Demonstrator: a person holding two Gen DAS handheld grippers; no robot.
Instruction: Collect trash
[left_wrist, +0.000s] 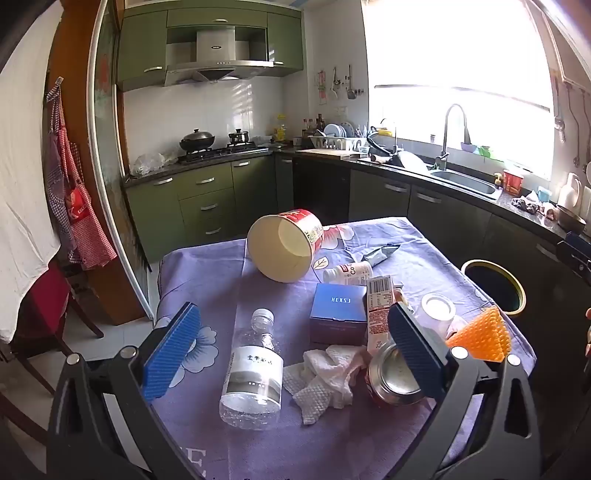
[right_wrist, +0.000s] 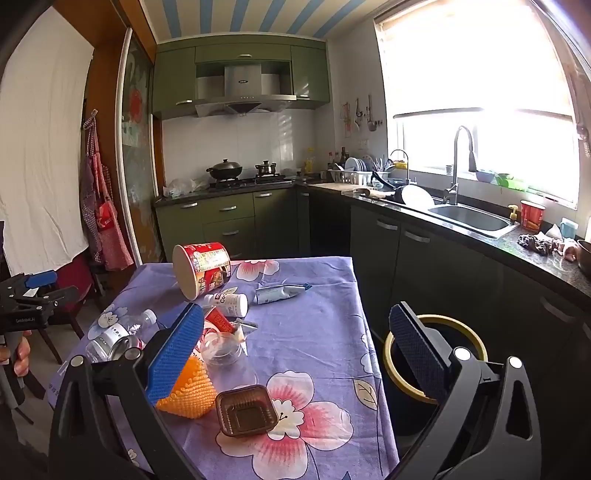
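- Left wrist view: your left hand-held gripper (left_wrist: 291, 347) hangs wide open and empty above the water bottle (left_wrist: 255, 369), crumpled tissue (left_wrist: 325, 376) and tin can (left_wrist: 391, 376).
- Nothing looks collected yet; the paper bucket (left_wrist: 284, 247) and blue box (left_wrist: 338, 308) also lie on the table (left_wrist: 207, 288).
- Right wrist view: your right hand-held gripper (right_wrist: 295, 354) is equally open and empty, with the bin (right_wrist: 461, 332) just beside the table's right edge.
- The brown tray (right_wrist: 245, 410) sits on a floral purple cloth, with the kitchen beyond.

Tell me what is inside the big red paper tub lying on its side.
The red paper tub looks empty in the left wrist view: only bare cream wall and bottom show through its open mouth. The lowest part behind its near rim is hidden.
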